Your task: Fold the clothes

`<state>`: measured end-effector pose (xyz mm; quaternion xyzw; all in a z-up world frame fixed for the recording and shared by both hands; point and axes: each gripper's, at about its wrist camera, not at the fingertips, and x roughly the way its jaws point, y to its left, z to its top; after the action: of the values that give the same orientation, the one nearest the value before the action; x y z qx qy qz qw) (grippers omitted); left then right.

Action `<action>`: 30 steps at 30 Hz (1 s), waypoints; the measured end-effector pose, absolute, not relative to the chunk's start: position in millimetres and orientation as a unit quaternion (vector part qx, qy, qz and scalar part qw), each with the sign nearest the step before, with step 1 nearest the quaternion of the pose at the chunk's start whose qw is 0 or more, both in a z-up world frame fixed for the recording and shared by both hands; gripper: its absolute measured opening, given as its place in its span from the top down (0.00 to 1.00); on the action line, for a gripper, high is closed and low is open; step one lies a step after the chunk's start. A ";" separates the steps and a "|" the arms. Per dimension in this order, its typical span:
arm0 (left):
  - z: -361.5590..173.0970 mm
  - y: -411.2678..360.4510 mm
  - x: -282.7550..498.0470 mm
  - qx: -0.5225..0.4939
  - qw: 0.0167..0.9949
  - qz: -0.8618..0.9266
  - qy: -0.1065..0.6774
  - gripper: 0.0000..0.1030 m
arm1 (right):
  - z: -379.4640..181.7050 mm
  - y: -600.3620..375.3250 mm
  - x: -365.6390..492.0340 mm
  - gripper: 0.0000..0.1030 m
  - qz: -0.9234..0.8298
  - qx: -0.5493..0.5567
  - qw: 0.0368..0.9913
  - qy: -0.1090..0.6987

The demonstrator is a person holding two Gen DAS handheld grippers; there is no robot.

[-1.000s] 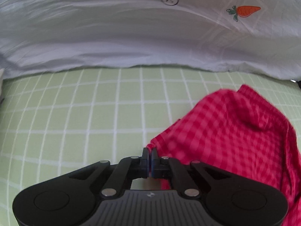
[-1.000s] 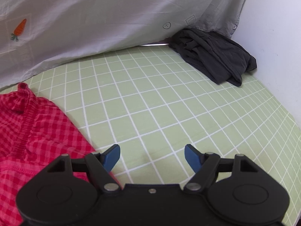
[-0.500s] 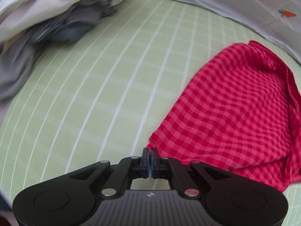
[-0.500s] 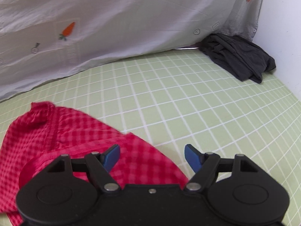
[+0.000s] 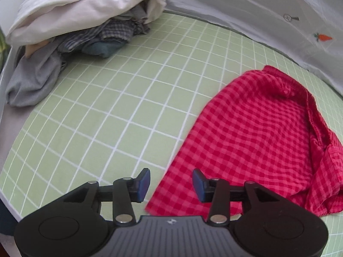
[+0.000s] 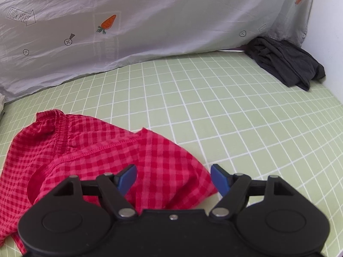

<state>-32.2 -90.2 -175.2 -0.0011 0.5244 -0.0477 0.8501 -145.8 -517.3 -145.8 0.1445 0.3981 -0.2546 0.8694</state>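
A red checked garment (image 5: 257, 132) lies rumpled on the green grid sheet (image 5: 120, 107). It also shows in the right wrist view (image 6: 103, 156), with its elastic waistband at the far left. My left gripper (image 5: 170, 182) is open and empty, just above the garment's near left corner. My right gripper (image 6: 173, 178) is open and empty, hovering over the garment's near right edge.
A pile of clothes (image 5: 70, 36) under a white cloth (image 5: 85, 4) lies at the far left. A dark grey garment (image 6: 285, 62) lies at the far right by the white wall. A grey sheet with carrot prints (image 6: 137, 21) hangs along the back.
My left gripper was shut on the garment's corner and has opened, letting it go. The garment now lies flatter on the sheet. My right gripper has moved over the garment.
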 end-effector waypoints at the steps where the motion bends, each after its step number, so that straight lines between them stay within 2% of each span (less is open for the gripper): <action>1: -176.2 -94.6 -28.6 0.001 0.849 -0.052 0.526 0.55 | -146.8 -518.6 -140.0 0.25 -0.250 0.145 0.870 0.399; 6: -184.6 -118.8 -4.1 0.007 0.838 -0.071 0.541 0.53 | -160.2 -518.0 -103.2 0.22 -0.236 0.120 0.869 0.419; 8: -182.9 -125.7 3.9 0.008 0.839 -0.074 0.538 0.53 | -170.1 -518.8 -91.6 0.27 -0.241 0.101 0.862 0.435; 10: -180.0 -131.0 10.1 0.009 0.842 -0.077 0.534 0.52 | -174.9 -523.1 -91.0 0.51 -0.238 0.105 0.858 0.443; 11: -178.0 -133.3 11.7 0.010 0.844 -0.079 0.531 0.52 | -176.6 -525.8 -92.1 0.59 -0.235 0.110 0.857 0.445; 13: -173.3 -136.2 7.1 0.014 0.846 -0.085 0.526 0.52 | -174.4 -529.9 -103.6 0.98 -0.230 0.129 0.860 0.437; 21: -174.5 -127.1 -40.7 0.021 0.837 -0.101 0.538 0.52 | -135.2 -513.4 -188.7 0.99 -0.258 0.116 0.886 0.369; 30: -185.6 -129.7 -72.0 0.034 0.819 -0.117 0.560 0.52 | -145.0 -497.2 -247.3 0.99 -0.248 0.128 0.873 0.399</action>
<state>-72.0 -129.7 -185.6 0.0342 0.5600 -0.1167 0.8195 -247.3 -497.2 -145.0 0.1279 0.3993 -0.2476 0.8734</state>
